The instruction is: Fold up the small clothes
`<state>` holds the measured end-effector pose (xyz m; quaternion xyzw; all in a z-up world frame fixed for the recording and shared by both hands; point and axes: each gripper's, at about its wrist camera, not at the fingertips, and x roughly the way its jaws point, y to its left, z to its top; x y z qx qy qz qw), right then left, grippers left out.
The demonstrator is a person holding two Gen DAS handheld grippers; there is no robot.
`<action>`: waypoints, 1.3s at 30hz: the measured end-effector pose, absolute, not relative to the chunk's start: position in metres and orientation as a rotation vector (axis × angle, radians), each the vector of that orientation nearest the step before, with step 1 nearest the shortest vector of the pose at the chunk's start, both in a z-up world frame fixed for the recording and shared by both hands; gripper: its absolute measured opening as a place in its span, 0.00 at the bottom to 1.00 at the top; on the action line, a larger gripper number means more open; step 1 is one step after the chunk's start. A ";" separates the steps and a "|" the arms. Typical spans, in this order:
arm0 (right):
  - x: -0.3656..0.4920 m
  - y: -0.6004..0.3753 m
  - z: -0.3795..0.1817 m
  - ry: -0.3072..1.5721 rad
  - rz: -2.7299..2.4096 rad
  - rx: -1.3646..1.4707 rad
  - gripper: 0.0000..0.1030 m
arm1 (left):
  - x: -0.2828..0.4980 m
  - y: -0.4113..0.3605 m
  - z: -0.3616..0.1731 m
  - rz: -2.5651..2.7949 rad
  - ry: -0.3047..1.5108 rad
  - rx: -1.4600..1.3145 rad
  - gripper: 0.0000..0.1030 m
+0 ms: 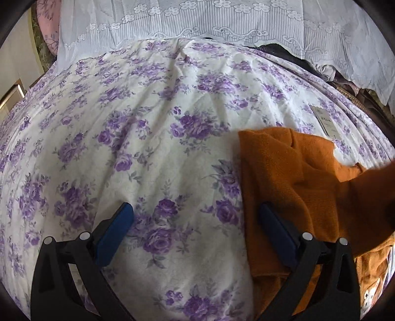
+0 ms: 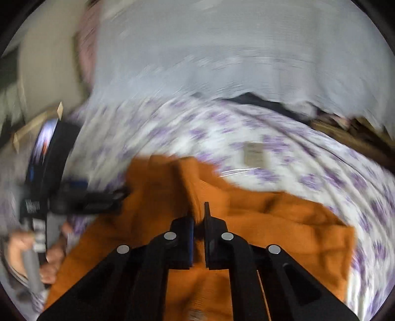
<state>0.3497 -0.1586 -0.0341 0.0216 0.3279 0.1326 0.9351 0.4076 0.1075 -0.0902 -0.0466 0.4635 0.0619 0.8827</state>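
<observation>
bed sheet [image 1: 153, 103], white with purple rose print, creased, covering the bed. lace curtain [image 1: 222, 22], white, hanging along the far edge of the bed. paper tag [image 1: 324, 119], lying flat on the sheet near its right side. dark clutter [image 1: 350, 91] beneath the curtain hem.
</observation>
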 end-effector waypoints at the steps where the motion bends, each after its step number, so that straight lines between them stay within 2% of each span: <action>1: 0.354 -0.174 -0.036 0.686 0.248 0.087 0.07 | 0.405 0.108 -0.086 0.119 0.952 -0.103 0.95; 6: 0.362 -0.248 -0.091 0.864 0.191 0.285 0.10 | 0.386 0.103 -0.058 0.013 0.858 -0.147 0.95; 9: 0.359 -0.264 -0.102 0.865 0.257 0.419 0.12 | 0.382 0.088 -0.042 -0.083 0.819 -0.146 0.95; 10: 0.359 -0.267 -0.101 0.865 0.274 0.454 0.15 | 0.382 0.083 -0.041 -0.119 0.827 -0.148 0.95; 12: 0.354 -0.274 -0.097 0.842 0.294 0.511 0.36 | 0.385 0.067 -0.038 -0.172 0.833 -0.137 0.95; 19: 0.361 -0.284 -0.087 0.811 0.256 0.548 0.36 | 0.386 0.017 -0.030 -0.383 0.788 -0.086 0.95; 24: 0.358 -0.294 -0.080 0.735 0.197 0.532 0.36 | 0.411 0.008 -0.066 -0.343 0.904 -0.037 0.95; 25: 0.359 -0.295 -0.079 0.727 0.193 0.524 0.36 | 0.419 0.016 -0.080 -0.261 0.939 -0.015 0.93; 26: 0.358 -0.295 -0.076 0.716 0.183 0.512 0.36 | 0.425 0.023 -0.089 -0.220 0.971 -0.009 0.87; 27: 0.356 -0.294 -0.072 0.700 0.184 0.497 0.36 | 0.428 0.032 -0.093 -0.197 0.976 -0.009 0.86; 30: 0.355 -0.287 -0.063 0.688 0.208 0.456 0.36 | 0.424 0.041 -0.090 -0.100 0.953 0.030 0.87; 34: 0.370 -0.267 -0.061 0.738 0.261 0.384 0.36 | 0.417 0.058 -0.075 -0.152 0.902 -0.113 0.85; 39: 0.400 -0.249 -0.075 0.809 0.277 0.348 0.36 | 0.422 0.042 -0.064 -0.173 0.881 -0.093 0.87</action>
